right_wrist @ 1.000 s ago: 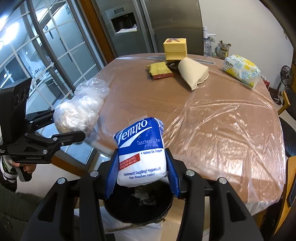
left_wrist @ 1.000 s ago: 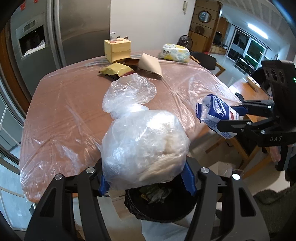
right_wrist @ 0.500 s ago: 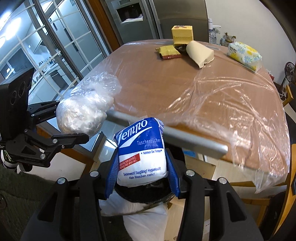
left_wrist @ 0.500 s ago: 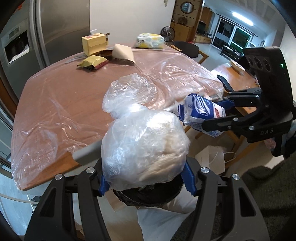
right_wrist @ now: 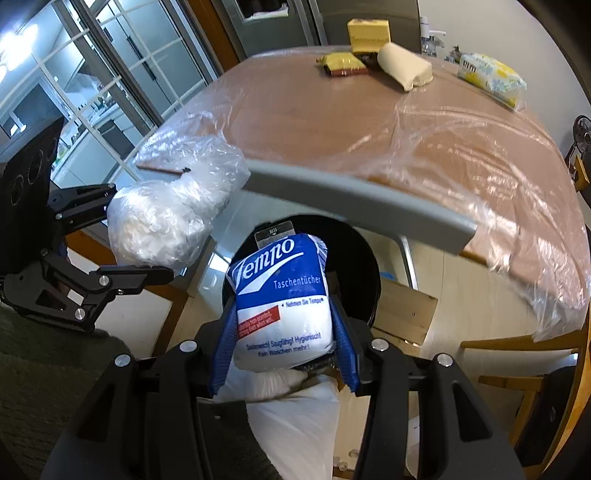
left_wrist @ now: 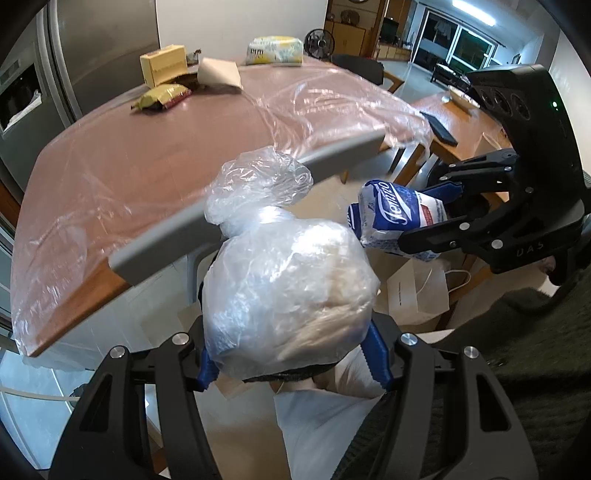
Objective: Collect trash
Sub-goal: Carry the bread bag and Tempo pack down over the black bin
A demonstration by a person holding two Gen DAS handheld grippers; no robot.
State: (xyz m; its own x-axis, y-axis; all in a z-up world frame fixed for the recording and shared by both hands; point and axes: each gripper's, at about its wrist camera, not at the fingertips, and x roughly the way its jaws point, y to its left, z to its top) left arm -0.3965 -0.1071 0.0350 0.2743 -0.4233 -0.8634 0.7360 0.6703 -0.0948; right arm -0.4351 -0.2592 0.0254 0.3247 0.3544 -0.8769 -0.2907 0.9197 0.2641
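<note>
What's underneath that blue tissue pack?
Below the tissue pack is a round black bin beside a white bag. The pack hides the bin's contents.

My knotted clear plastic bag (left_wrist: 288, 295) and blue-white tissue pack (right_wrist: 282, 306) hang upright above the black bin (right_wrist: 364, 258).

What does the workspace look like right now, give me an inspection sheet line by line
Surface: wooden table under clear plastic sheeting.
Job's things: knotted clear plastic bag and blue-white tissue pack, both held off the table; black bin below the pack.
Clutter: yellow box, yellow snack packet, beige pouch, floral tissue pack at the far end.
Grippers: left hand-held gripper shut on the bag; right hand-held gripper shut on the pack.
Cables: nothing seen.
Surroundings: steel fridge, windows, paper bag on the floor.
</note>
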